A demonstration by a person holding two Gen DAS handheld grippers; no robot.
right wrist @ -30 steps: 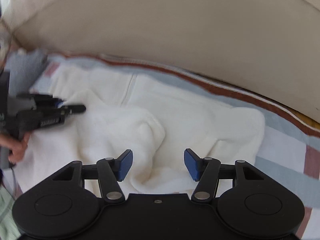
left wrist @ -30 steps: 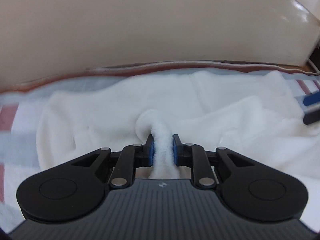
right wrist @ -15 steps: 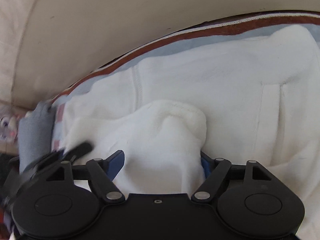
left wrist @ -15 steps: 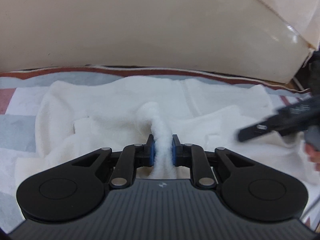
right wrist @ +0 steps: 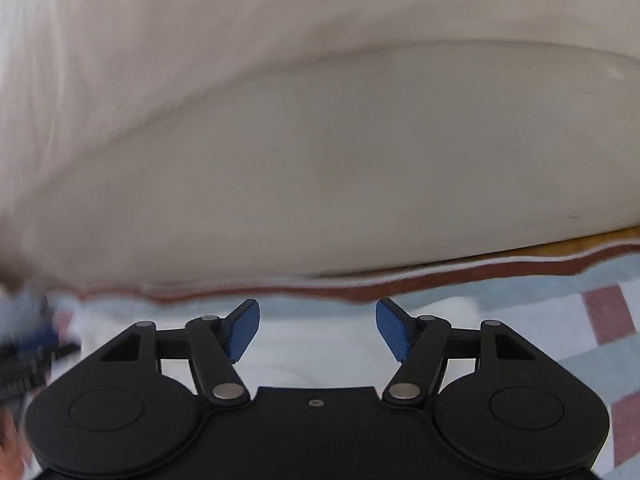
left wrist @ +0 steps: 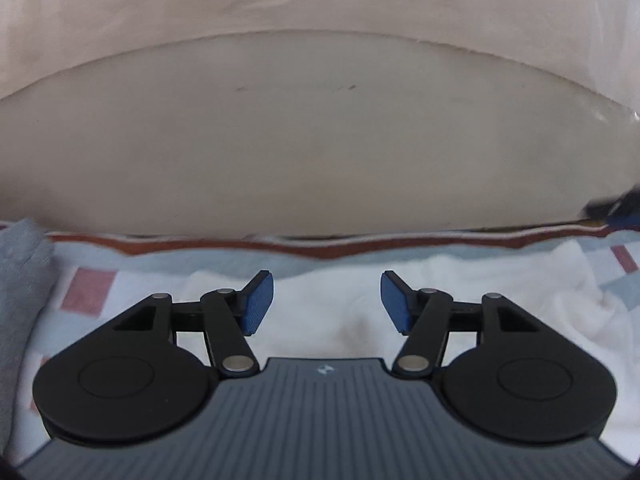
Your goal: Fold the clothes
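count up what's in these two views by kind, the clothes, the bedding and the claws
White garment: 1
Grey garment: 1
Checked bedspread: 1
Beige headboard: 1
Claws: 2, left claw and right claw, both open with nothing gripped
Total: 6

Two black handheld grippers with blue pads

The left gripper [left wrist: 327, 304] had a ribbed grey body with a small white logo; the right gripper [right wrist: 317, 330] had a plain black body, one centre screw, silver pivot pins.
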